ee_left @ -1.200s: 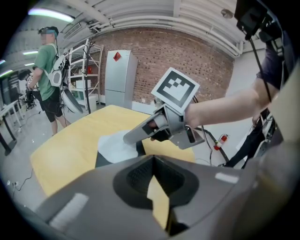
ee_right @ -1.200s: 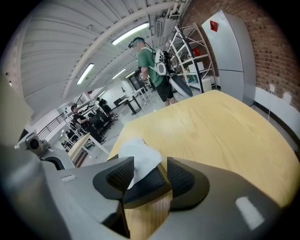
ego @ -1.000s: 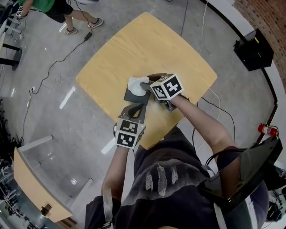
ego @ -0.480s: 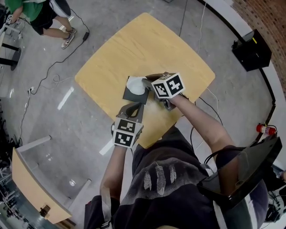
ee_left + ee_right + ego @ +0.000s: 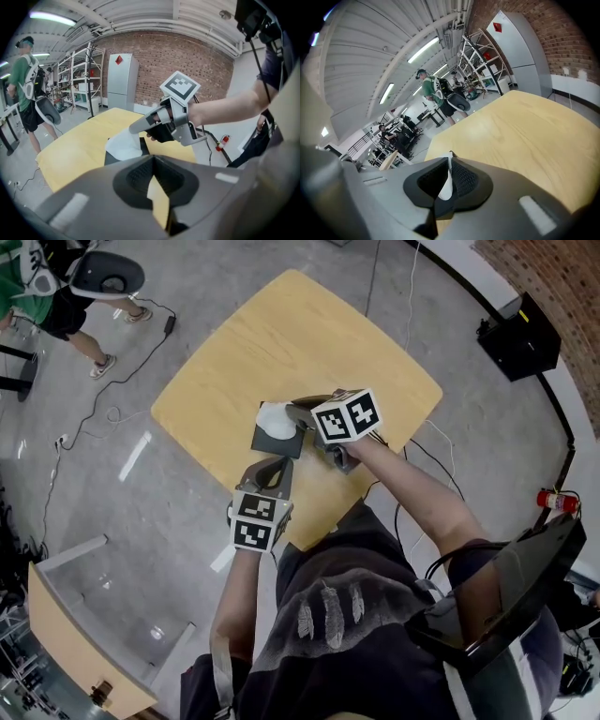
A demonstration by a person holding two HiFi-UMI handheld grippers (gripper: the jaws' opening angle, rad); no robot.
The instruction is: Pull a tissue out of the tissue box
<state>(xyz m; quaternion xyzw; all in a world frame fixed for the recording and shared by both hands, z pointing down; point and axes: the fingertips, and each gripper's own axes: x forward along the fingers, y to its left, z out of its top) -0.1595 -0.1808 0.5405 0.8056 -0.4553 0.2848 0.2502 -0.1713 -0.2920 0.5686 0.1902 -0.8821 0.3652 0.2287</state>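
Note:
A dark grey tissue box (image 5: pixel 266 442) sits near the middle of the yellow table (image 5: pixel 281 334), with a white tissue (image 5: pixel 277 420) standing out of its top. My right gripper (image 5: pixel 297 412) reaches in from the right. Its jaws have just been closing, and they now pinch the tissue (image 5: pixel 446 180) between the pads. The left gripper view shows the right gripper (image 5: pixel 134 128) meeting the top of the tissue (image 5: pixel 122 145). My left gripper (image 5: pixel 272 465) is shut with nothing in it, just in front of the box's near edge (image 5: pixel 109 158).
A person in green (image 5: pixel 42 282) stands on the floor beyond the table's far left corner, with cables (image 5: pixel 103 390) nearby. A black case (image 5: pixel 520 334) and a red fire extinguisher (image 5: pixel 555 501) are to the right, and a wooden cabinet (image 5: pixel 66 634) at lower left.
The right gripper's jaws have closed onto the top of the tissue. The left gripper has stayed put. The person in green has walked further left.

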